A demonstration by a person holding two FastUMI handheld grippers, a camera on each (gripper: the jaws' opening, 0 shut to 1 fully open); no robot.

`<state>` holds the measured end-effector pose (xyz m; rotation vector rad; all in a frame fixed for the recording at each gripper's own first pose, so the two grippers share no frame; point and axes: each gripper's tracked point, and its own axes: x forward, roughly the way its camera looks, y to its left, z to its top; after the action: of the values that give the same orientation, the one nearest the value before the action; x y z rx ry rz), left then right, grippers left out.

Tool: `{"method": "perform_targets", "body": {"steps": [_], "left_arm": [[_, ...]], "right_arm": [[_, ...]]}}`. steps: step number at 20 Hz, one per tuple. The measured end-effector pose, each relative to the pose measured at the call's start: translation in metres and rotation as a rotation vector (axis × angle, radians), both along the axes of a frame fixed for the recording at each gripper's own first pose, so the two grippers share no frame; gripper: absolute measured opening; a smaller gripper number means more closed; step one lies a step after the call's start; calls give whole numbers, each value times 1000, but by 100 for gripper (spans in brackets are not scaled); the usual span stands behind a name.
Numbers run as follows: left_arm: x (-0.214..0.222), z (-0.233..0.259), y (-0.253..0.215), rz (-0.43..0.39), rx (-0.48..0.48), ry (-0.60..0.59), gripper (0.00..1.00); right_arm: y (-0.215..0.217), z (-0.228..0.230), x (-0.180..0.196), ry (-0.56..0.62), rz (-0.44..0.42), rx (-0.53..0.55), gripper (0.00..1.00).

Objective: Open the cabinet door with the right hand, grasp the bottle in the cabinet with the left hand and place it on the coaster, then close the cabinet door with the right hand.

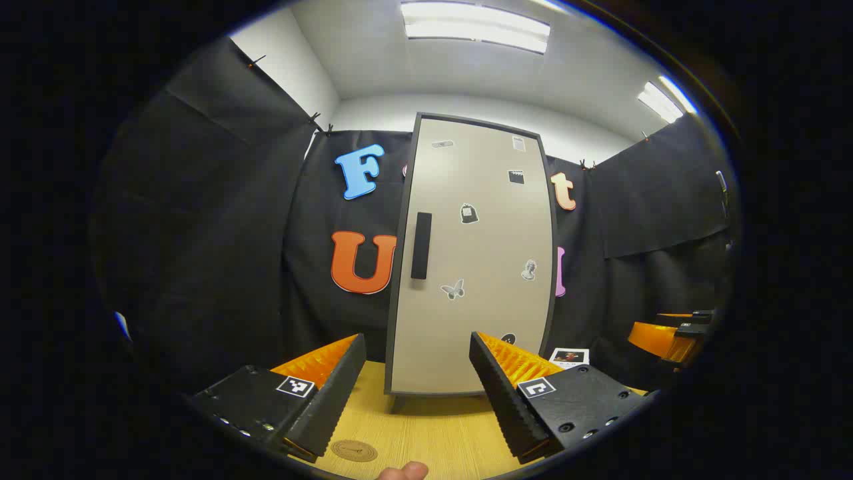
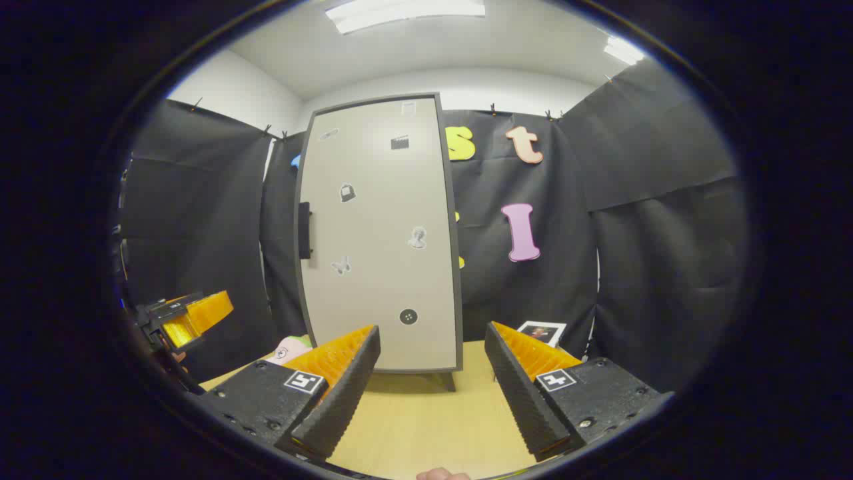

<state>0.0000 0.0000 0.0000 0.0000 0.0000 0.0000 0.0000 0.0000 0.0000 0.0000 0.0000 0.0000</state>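
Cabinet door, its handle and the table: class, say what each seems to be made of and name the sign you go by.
Cabinet door: probably painted or laminated board, smooth matt beige with a dark edge and stickers lying flat on it.
Handle: looks like black plastic or coated metal, matt; cannot tell which.
Table: light wood or wood-look laminate, with visible grain lines.

black cloth booth walls (image 1: 220, 200) clipped along the top edge, white room wall (image 2: 233, 87) above, ceiling light panels (image 1: 476, 25) (lit), light wood counter (image 2: 433, 427)
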Motion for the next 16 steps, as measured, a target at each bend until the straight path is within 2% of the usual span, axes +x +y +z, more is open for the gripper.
{"method": "perform_targets", "body": {"steps": [2, 16], "left_arm": [[1, -1, 1, 5, 6, 3, 95], [-1, 3, -1, 1, 27, -8, 94]], "right_arm": [[-1, -3, -1, 8, -1, -3, 100], [-5, -1, -8, 3, 0, 9, 98]]}}
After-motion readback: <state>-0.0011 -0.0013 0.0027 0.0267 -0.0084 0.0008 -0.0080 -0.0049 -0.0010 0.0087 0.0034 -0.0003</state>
